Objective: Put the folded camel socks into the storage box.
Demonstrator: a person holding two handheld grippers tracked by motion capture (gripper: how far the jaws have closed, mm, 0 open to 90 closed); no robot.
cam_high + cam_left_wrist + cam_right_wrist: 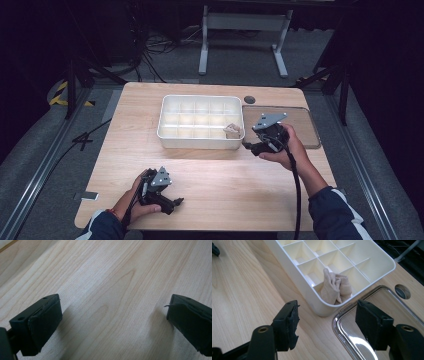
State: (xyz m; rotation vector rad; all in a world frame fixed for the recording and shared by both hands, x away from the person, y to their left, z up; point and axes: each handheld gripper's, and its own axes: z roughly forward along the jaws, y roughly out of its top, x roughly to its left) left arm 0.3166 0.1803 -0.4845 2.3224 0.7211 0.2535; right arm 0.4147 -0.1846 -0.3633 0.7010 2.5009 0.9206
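Note:
A white tray (200, 141) divided into several compartments stands at the table's middle back. A crumpled beige cloth (232, 131) (335, 287) lies in its near right corner compartment. My right gripper (248, 146) (328, 312) hovers just off that corner of the white tray (294, 277), open, with nothing between its jaws. The cloth is a short way ahead of it. My left gripper (177, 202) (112, 312) rests near the table's front edge, open over bare wood, held in the person's left hand.
A flat clear tray with a shiny rim (305, 127) (342, 325) lies right of the white tray, under my right gripper's far jaw. A round cable hole (249, 99) (402, 291) sits behind it. Table edges drop to a grey floor.

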